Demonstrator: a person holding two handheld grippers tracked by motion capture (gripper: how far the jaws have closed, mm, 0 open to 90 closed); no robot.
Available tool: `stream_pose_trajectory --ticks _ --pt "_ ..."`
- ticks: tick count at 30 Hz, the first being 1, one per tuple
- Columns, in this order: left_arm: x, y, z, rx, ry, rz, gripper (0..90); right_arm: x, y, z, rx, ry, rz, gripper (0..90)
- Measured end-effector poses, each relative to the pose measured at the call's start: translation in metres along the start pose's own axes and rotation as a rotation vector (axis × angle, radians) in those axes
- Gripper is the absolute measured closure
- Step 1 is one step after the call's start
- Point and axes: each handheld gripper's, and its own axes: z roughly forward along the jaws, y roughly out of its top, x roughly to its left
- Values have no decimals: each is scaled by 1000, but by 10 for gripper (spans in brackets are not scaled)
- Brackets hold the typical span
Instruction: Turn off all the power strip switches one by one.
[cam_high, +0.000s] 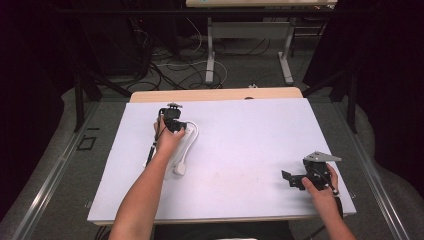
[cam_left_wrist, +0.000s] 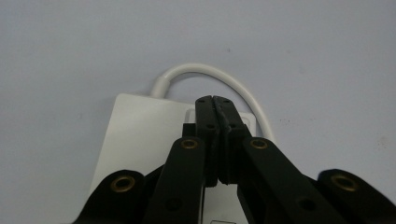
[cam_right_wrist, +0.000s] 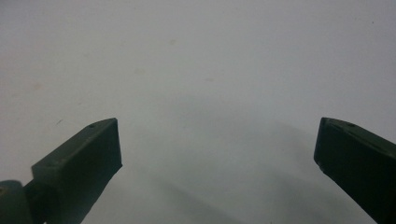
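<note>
**Left gripper pressing on the power strip's switch end**

From the high view, the white power strip (cam_high: 183, 148) lies in the left half of the tabletop (cam_high: 240, 150), running from near the far edge back toward the person, its cord (cam_high: 194, 131) looped at the far end. The left gripper (cam_high: 176, 125) stands over that far end, while the right gripper (cam_high: 289, 179) waits well apart, near the front right corner.

In the left gripper view, the left gripper (cam_left_wrist: 213, 100) has its jaws closed flat against each other with nothing between them, their joined tip resting on or just above a small recessed panel on the strip (cam_left_wrist: 140, 135), beside where the cord (cam_left_wrist: 210, 74) leaves the body. To me this looks like poking a switch rather than grasping; the next move calls for a short, straight press downward without sliding off.

In the right gripper view, the right gripper (cam_right_wrist: 217, 144) has its jaws spread wide over bare tabletop, holding nothing.
</note>
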Motion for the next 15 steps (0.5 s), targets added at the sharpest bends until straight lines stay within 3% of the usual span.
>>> stream_pose_trajectory --ticks 15 --pt "-2 -1 4 3 -17 -10 900 0 0 0 0 1 0 2"
